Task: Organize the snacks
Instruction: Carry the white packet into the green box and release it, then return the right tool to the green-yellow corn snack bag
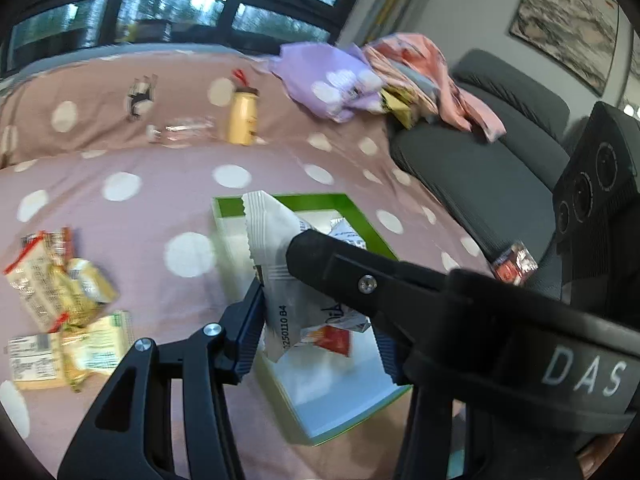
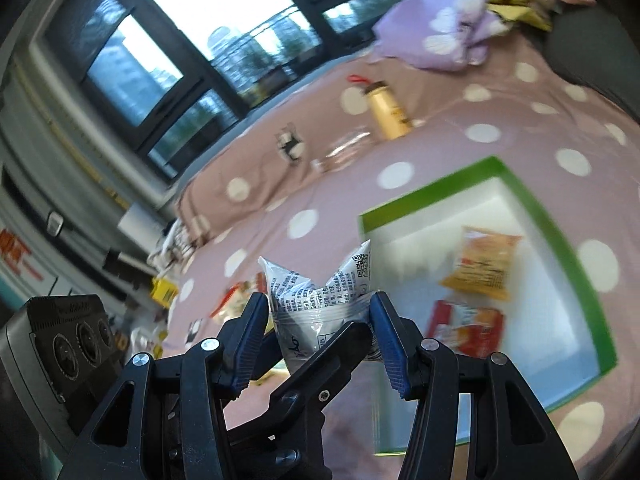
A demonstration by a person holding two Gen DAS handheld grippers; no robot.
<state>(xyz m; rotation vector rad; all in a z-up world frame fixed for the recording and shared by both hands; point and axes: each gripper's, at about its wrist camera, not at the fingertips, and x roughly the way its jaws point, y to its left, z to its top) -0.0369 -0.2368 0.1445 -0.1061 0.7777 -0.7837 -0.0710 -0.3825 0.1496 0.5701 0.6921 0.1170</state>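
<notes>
While the right gripper [image 2: 320, 320] presses its two blue pads against both sides of a white packet [image 2: 316, 292], the packet stands crumpled and upright between them, so this gripper is closed on it. The left gripper [image 1: 316, 336] has the same packet between its fingers. The near-left pad touches the wrapper, but the other pad is partly hidden behind the right gripper, and I cannot tell if the left one grips or only surrounds it. The two tools cross each other at the packet.

Just beyond and below the packet lies a white box with a green rim [image 2: 532, 208]. It rests on a pink sheet with white dots [image 1: 132, 216]. An orange packet [image 2: 484, 264] and a red packet [image 2: 464, 328] lie flat inside the box. To the far left on the sheet, a heap of yellow snack packets [image 1: 60, 300] lies well apart from the box. A small red packet [image 1: 514, 266] sits on the dark cushion [image 1: 480, 184] at the right. A yellow bottle [image 1: 242, 118] stands at the far side.

I judge that the step in hand is carrying the white packet to the box, perhaps while passing it between the tools. The next move calls for only one gripper to keep it, to bring it over the free white floor of the box, and then to spread the jaws. The wrapper is thin and slippery, so it could catch on a pad.
</notes>
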